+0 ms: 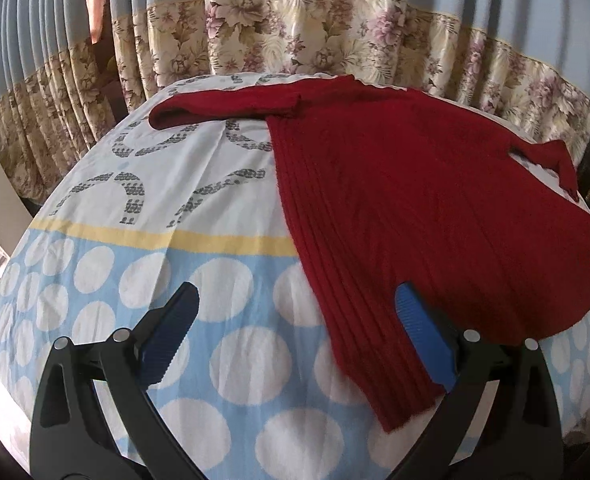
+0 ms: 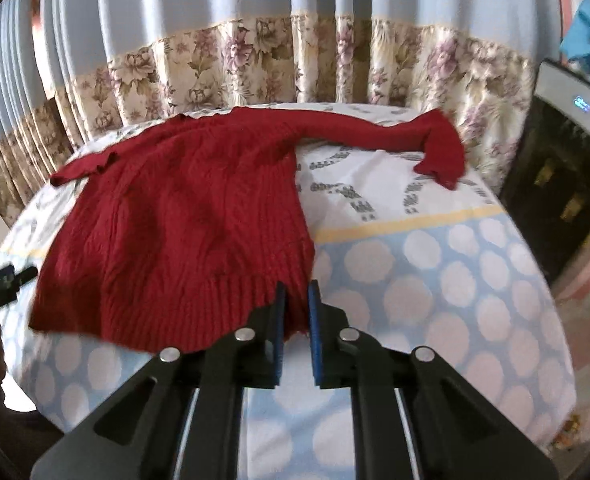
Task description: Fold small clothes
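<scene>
A small dark red knit sweater (image 1: 415, 208) lies spread on a patterned sheet, sleeves out to both sides; it also shows in the right wrist view (image 2: 183, 216). My left gripper (image 1: 295, 320) is open wide, its jaws on either side of the sweater's near left hem corner, just above it. My right gripper (image 2: 295, 312) is shut on the sweater's near right hem corner, with red ribbing pinched between the blue pads (image 2: 315, 320). The left gripper shows at the left edge of the right wrist view (image 2: 3, 280).
The sheet (image 1: 223, 320) is light blue with white dots near me, white with grey marks farther back. Blue and floral curtains (image 1: 295, 48) hang right behind it. A dark appliance (image 2: 567, 152) stands at the right.
</scene>
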`<state>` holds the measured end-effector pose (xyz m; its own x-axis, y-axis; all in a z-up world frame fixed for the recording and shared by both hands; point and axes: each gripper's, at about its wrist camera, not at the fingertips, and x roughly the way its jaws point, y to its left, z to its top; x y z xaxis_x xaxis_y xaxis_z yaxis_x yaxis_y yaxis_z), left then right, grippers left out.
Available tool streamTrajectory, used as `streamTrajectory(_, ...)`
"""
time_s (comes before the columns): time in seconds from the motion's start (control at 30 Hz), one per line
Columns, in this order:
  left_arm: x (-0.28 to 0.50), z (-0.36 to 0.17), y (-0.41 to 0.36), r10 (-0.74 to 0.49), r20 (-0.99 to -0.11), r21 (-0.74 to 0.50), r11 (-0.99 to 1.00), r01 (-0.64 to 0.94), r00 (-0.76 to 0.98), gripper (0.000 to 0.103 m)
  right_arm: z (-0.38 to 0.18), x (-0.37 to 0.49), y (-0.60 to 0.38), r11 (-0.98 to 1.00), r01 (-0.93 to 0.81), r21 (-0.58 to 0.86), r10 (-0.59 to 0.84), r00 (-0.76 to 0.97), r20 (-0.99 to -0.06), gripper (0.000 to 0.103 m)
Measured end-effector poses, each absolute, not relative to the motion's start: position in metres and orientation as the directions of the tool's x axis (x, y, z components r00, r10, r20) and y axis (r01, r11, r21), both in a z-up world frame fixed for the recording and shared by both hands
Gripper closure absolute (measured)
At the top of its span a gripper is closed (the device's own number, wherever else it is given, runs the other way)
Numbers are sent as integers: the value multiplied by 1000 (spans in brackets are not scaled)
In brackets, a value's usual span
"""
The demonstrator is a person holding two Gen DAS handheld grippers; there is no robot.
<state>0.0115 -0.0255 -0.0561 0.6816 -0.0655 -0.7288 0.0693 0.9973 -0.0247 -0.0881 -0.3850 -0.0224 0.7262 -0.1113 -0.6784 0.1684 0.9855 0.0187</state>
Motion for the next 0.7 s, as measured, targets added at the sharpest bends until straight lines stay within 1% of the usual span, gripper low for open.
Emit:
streamTrajectory(0.13,3,-57,-31,-92,-733,-33,994,101,674,5,-25,-115,-371,978,210,11,-150,735,-661,94)
streamTrajectory(0.33,0,-58,-55,-163,-737,-46,980,193,656,5,-37,-111,-365,972,234,-6,-179,730,-660,94)
streamTrajectory(0.4,3,-63,-68,-170,-758,-30,973,227,630,6,-35,-110,-363,973,230,-17,-186,738,-649,94)
streamTrajectory(0.43,6,-67,-72,-168,-770,-25,972,234,615,8,-34,-109,-363,973,228,-20,-186,740,-646,94)
streamTrajectory(0.47,8,-72,-77,-173,-787,-29,969,245,592,13,-33,-109,-363,974,225,-15,-182,743,-644,94)
streamTrajectory(0.5,10,-76,-80,-177,-800,-32,967,253,574,27,-33,-108,-364,975,223,-6,-174,746,-643,94)
streamTrajectory(0.53,9,-77,-82,-164,-797,-16,968,251,581,33,-33,-108,-364,975,223,-4,-173,747,-642,94)
streamTrajectory(0.57,8,-76,-82,-167,-790,-16,968,252,590,44,-33,-108,-365,975,222,0,-171,748,-642,94)
streamTrajectory(0.6,7,-74,-82,-176,-783,-23,967,255,596,66,-33,-107,-365,975,224,0,-171,747,-643,94)
streamTrajectory(0.63,8,-73,-80,-188,-780,-37,966,255,597,80,-34,-108,-365,974,225,4,-170,747,-643,94)
streamTrajectory(0.67,8,-71,-78,-191,-776,-46,967,249,601,85,-34,-107,-365,974,227,8,-169,748,-642,94)
streamTrajectory(0.7,7,-68,-74,-193,-769,-53,969,240,609,87,-35,-107,-365,974,227,12,-166,748,-643,94)
